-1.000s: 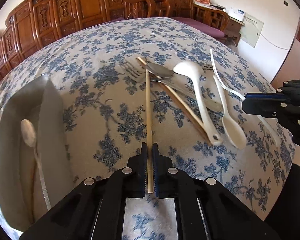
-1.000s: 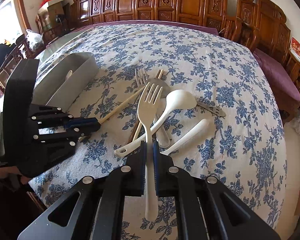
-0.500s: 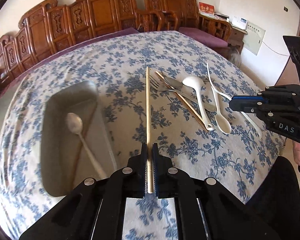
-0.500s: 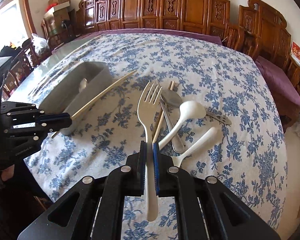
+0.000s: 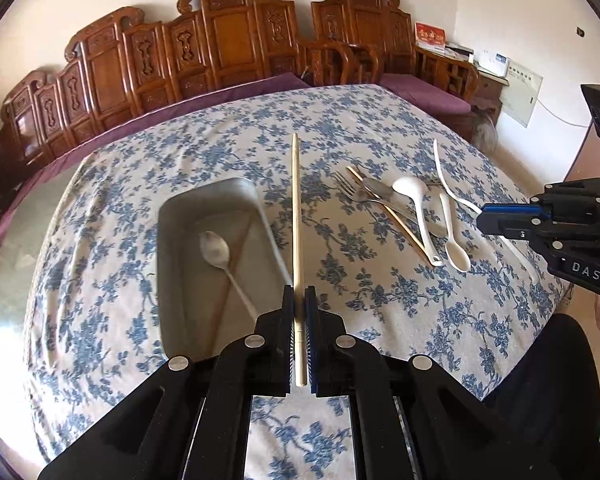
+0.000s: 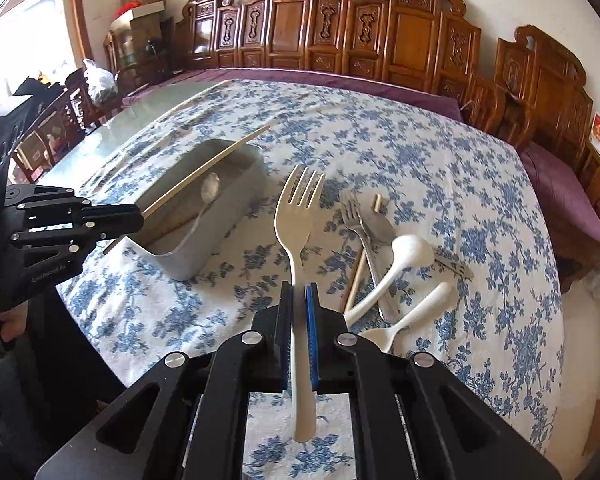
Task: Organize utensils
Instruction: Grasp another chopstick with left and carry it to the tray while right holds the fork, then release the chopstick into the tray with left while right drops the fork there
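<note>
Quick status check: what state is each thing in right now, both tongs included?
Left tongs: shut on the pale wooden chopstick, held in the air.
Right tongs: shut on the cream plastic fork, lifted, tines forward.
Grey rectangular tray: open, holds a metal spoon and a second chopstick.
White ladle spoon: lying on the pile.
Metal fork: lying on the cloth.

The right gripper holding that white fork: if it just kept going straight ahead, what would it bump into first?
Probably the flowered tablecloth, just right of the grey tray. The right gripper points past the tray, though depth is uncertain.
</note>
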A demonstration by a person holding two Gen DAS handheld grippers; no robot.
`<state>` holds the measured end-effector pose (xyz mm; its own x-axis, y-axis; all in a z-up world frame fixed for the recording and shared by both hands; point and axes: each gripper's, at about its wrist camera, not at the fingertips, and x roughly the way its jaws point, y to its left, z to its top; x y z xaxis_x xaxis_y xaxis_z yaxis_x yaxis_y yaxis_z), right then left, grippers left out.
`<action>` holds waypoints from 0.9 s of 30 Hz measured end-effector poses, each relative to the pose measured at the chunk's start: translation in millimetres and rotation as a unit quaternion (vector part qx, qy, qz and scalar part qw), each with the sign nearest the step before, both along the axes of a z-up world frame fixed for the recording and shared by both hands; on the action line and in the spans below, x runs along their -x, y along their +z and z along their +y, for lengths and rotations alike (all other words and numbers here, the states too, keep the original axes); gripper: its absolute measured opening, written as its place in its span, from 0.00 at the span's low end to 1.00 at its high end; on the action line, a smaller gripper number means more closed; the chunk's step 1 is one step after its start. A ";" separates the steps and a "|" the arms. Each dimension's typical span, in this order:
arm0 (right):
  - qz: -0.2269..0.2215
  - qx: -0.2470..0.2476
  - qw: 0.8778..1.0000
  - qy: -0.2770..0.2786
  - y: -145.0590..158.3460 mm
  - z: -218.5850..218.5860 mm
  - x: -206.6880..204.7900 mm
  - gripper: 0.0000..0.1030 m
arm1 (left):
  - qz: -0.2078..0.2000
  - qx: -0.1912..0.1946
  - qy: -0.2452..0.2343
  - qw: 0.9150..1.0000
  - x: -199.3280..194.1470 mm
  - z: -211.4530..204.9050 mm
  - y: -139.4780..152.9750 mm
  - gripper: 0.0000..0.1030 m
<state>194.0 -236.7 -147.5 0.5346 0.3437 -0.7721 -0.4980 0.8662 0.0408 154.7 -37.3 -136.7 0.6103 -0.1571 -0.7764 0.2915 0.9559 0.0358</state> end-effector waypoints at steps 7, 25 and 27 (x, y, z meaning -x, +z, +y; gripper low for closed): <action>-0.001 -0.004 1.000 0.010 3.0 18.2 -2.9 0.08 | 0.000 0.002 0.021 1.000 -6.7 30.9 2.2 0.04; 0.040 -0.018 0.999 0.022 -31.6 44.5 -42.9 0.08 | 0.065 -0.009 0.053 0.996 -58.8 66.6 -53.9 0.04; 0.042 -0.020 0.999 0.020 -31.7 44.9 -47.0 0.08 | 0.067 -0.014 0.053 0.996 -62.4 64.5 -57.5 0.04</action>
<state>241.0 -191.8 -179.1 0.4541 0.3945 -0.7989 -0.5260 0.8424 0.1170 217.0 27.1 -194.2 0.5128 -0.0746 -0.8553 0.1928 0.9808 0.0300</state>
